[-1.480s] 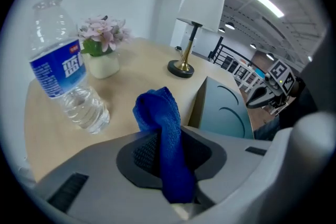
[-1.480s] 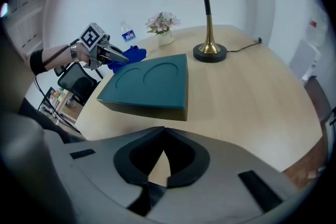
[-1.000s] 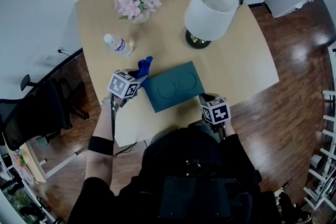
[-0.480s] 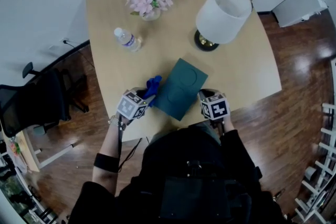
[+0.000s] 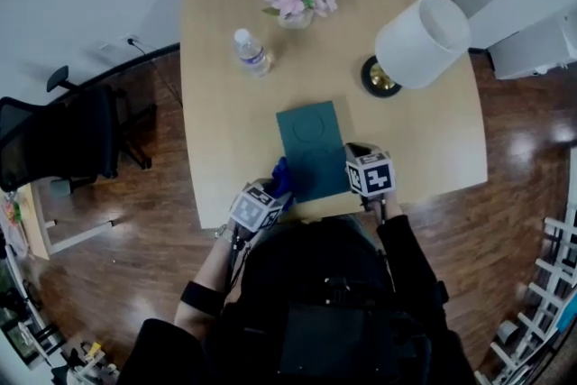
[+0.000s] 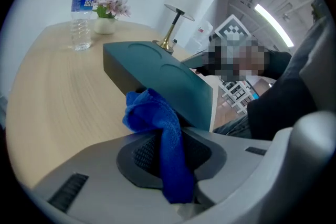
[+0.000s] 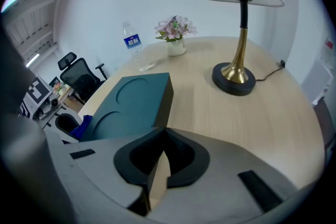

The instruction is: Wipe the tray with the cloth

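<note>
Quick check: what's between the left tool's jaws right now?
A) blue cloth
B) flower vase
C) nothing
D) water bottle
A: the left gripper view shows the blue cloth pinched between the jaws of the left tool, with the teal tray just beyond it.

Left gripper view: lower end of the cloth (image 6: 157, 123) is disappearing down between the jaws of the left gripper (image 6: 170, 165). Tray (image 6: 157, 73) is covering part of the lamp (image 6: 181, 5) foot. Bottle (image 6: 81, 16) label print is coming out too small to read. Mosaic patch is masking part of the person (image 6: 281, 102).

Right gripper view: lampshade is running off the top edge. Tray's near corner is vanishing inside the right gripper (image 7: 157, 170) jaws. Cloth is mostly sitting behind the tray, only a blue sliver showing.

Head view: marker cubes are covering both grippers' jaws. Person's torso is blocking the table (image 5: 216, 86) near edge.
</note>
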Available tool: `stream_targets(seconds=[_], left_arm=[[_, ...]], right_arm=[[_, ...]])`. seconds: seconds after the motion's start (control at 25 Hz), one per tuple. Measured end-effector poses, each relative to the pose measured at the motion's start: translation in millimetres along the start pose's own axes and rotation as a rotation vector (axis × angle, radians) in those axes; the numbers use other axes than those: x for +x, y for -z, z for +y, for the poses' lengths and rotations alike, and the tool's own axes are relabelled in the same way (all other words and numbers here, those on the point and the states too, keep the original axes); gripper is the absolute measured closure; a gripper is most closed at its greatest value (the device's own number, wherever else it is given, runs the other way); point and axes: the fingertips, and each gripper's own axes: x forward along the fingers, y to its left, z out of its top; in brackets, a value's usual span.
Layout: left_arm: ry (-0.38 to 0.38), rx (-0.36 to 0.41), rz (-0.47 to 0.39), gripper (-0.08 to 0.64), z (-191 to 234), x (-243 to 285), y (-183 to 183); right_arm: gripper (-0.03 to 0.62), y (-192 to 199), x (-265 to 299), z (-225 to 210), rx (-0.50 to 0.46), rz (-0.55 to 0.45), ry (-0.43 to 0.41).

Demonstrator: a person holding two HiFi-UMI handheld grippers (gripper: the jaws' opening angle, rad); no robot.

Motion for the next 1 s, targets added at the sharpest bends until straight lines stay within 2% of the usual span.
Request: stream_targets(seconds=[0.16, 0.28, 0.4, 0.48, 0.56, 0.76, 1.0], left_arm=[[-0.036, -0.079, -0.048, 0.463, 6.9, -5.1, -0.1], [-0.115, -0.140, -0.116, 0.463, 34.2, -23.8, -12.8], [-0.195, -0.220, -0.224, 0.463, 78.6, -40.4, -46.4], [-0.226, -0.245, -0.274, 0.463, 105.8, -42.5, -74.7], [-0.243, -0.255, -0.296, 0.463, 126.3, -38.1, -99.0], [-0.230, -0.264, -0.290, 0.463, 143.4, -22.7, -126.1], [-0.129, -0.254, -0.272, 0.465, 125.6, -15.7, -107.7]], right_arm=[[0.586, 0.0, -2.4, -2.3, -0.035, 0.019, 0.012], [0.586, -18.2, -13.8, -0.7, -0.084, -0.037, 0.049], [0.586, -40.2, -17.6, 17.6, -0.119, -0.089, -0.010], [0.586, -43.8, -11.5, 31.8, -0.160, -0.075, -0.054], [0.586, -38.2, -3.2, 38.3, -0.204, -0.031, -0.056], [0.586, -34.3, 0.0, 39.3, -0.212, 0.016, -0.046], [0.586, -36.5, 0.3, 35.9, -0.190, 0.037, -0.072]])
